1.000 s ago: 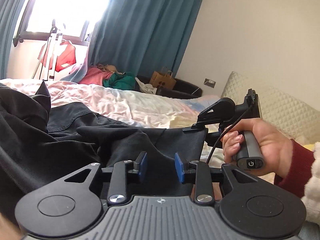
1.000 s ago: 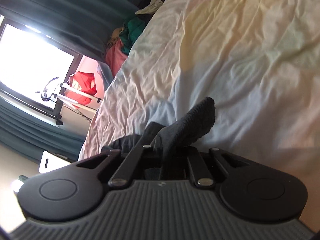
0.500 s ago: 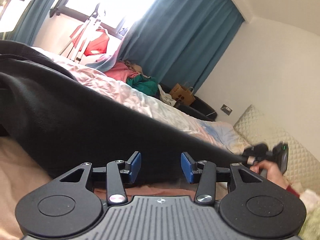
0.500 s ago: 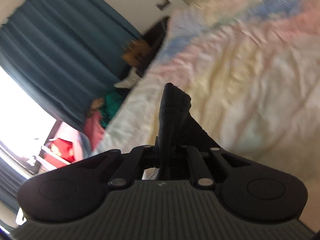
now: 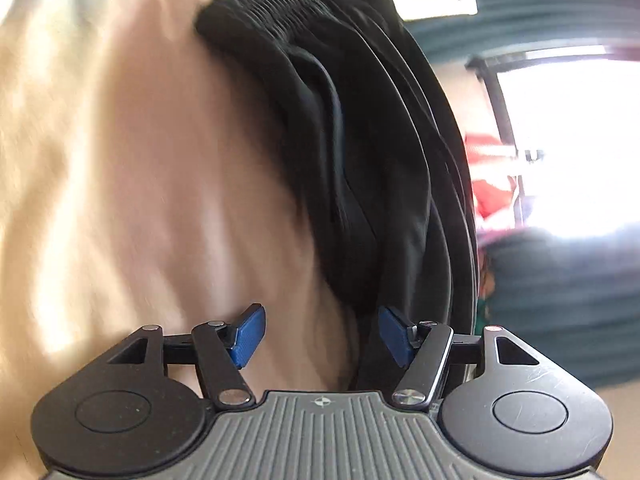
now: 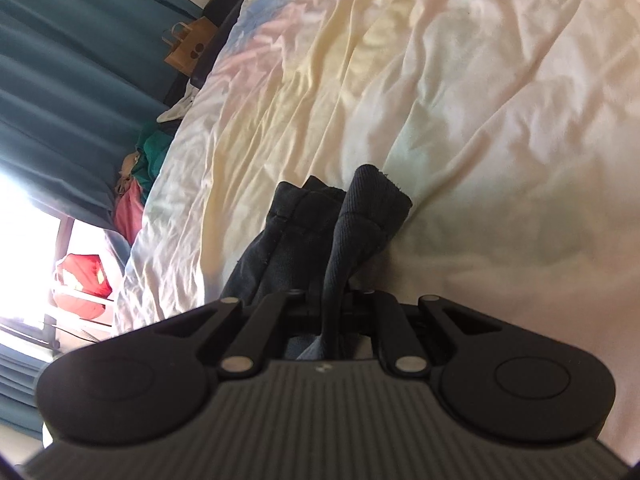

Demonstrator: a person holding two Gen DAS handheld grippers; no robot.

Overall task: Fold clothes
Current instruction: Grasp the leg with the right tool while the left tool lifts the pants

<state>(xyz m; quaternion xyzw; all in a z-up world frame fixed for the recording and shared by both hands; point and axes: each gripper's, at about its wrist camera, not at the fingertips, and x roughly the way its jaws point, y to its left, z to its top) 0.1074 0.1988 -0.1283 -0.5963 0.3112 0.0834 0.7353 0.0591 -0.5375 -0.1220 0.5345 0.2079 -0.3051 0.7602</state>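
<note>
A black garment (image 5: 352,152) with a ribbed waistband lies in long folds across the pale bedsheet (image 5: 132,168) in the blurred, rolled left wrist view. My left gripper (image 5: 318,334) is just short of its near end, jaws opening, blue pads apart and pressing on nothing; a fold runs past the right pad. In the right wrist view my right gripper (image 6: 332,300) is shut on a ribbed corner of the black garment (image 6: 364,216), which sticks up past the jaws over the sheet (image 6: 460,100).
Teal curtains (image 6: 60,60) and a bright window (image 5: 568,136) border the bed. A brown paper bag (image 6: 188,46), a heap of pink and green clothes (image 6: 136,184) and a red item (image 6: 82,284) on a rack lie beyond the bed's far edge.
The left view has rolled strongly and swung down close to the garment's waistband, and its jaws have widened. The right gripper has sunk toward the sheet, still clamped on the black corner.
</note>
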